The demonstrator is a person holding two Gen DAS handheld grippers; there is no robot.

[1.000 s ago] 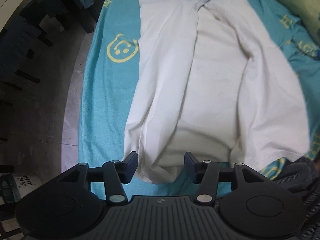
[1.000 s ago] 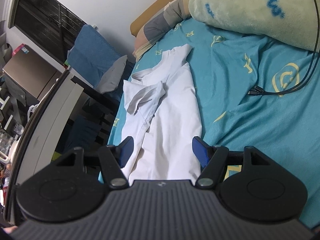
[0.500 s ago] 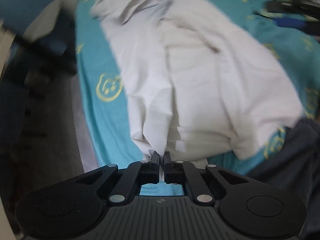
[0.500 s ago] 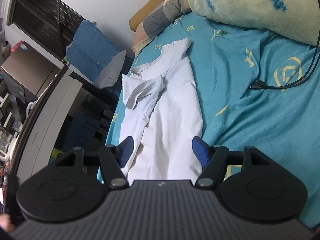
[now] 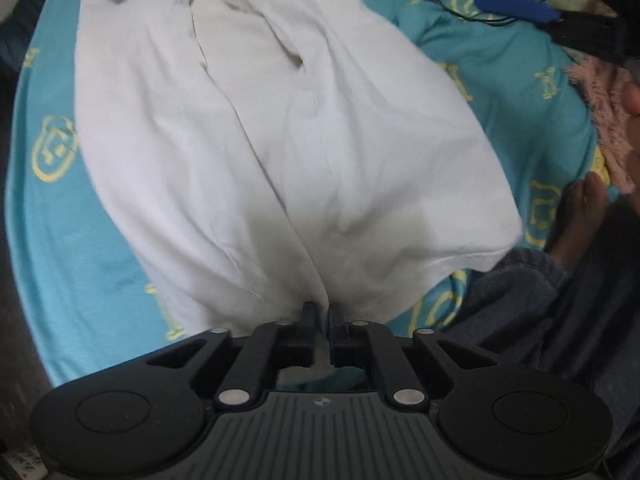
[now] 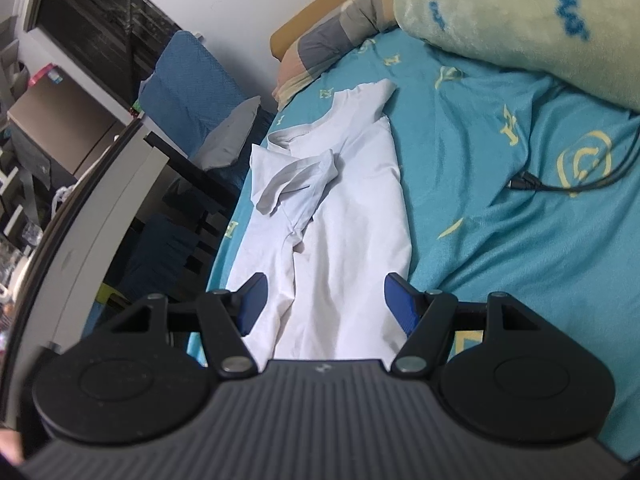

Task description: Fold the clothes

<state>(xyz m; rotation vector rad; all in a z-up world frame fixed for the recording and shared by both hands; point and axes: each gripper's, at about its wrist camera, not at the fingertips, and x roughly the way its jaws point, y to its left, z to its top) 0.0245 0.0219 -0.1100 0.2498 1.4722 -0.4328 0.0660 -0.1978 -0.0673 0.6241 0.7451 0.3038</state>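
Observation:
A white T-shirt [image 5: 280, 128] lies lengthwise on a turquoise bedsheet [image 5: 60, 220], its sides folded in toward the middle. My left gripper [image 5: 323, 314] is shut on the shirt's near hem, which is pulled up between the jaws. In the right wrist view the same T-shirt [image 6: 352, 220] runs away from me, with a sleeve folded over near the collar. My right gripper [image 6: 326, 300] is open and empty, hovering above the shirt's near end.
A pale green plush blanket [image 6: 520, 20] lies at the far right of the bed. A black cable [image 6: 568, 184] rests on the sheet [image 6: 500, 260]. A blue chair [image 6: 188, 76] and a desk edge [image 6: 80, 216] stand left of the bed. The person's leg in dark trousers [image 5: 560, 320] is at the right.
My left gripper went from open at the hem to shut on it, and lifted it toward the camera. The right gripper stayed open and barely moved.

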